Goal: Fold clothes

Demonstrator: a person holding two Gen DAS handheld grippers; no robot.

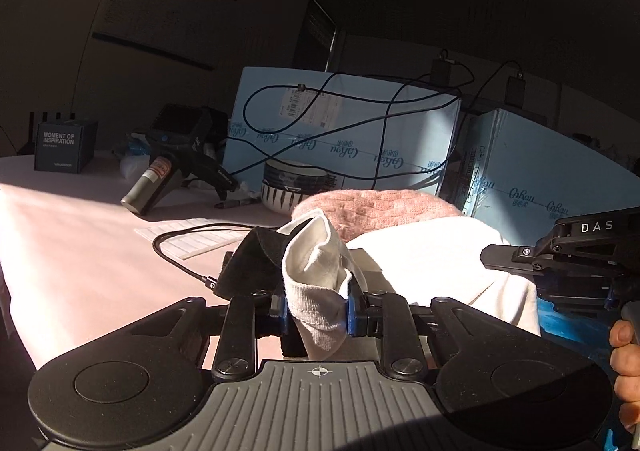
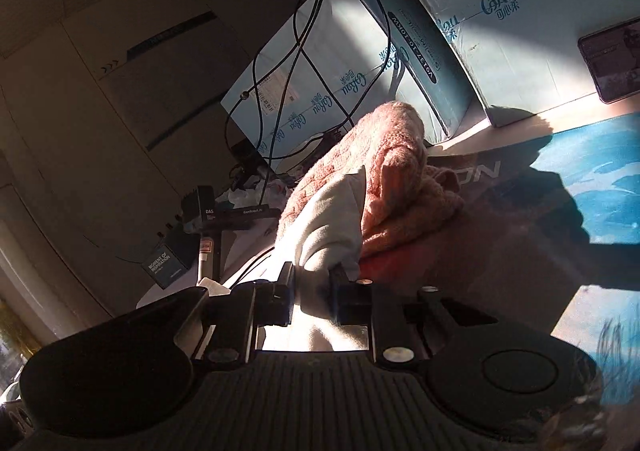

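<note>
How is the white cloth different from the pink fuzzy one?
The white cloth is smooth and pale; the pink knit is bumpy and rosy. The white cloth is pinched by both the left gripper and the right gripper; no gripper holds the pink knit. The white cloth is pulled up toward the cameras; the pink knit sits bunched in a heap behind it. Both are soft fabric lying together.

Left gripper is clamped on a bunched fold of the white garment. Pink knit garment lies directly behind the white garment, touching it. Right gripper sits at the white garment's right edge. Striped bowl stands behind-left of it.
</note>
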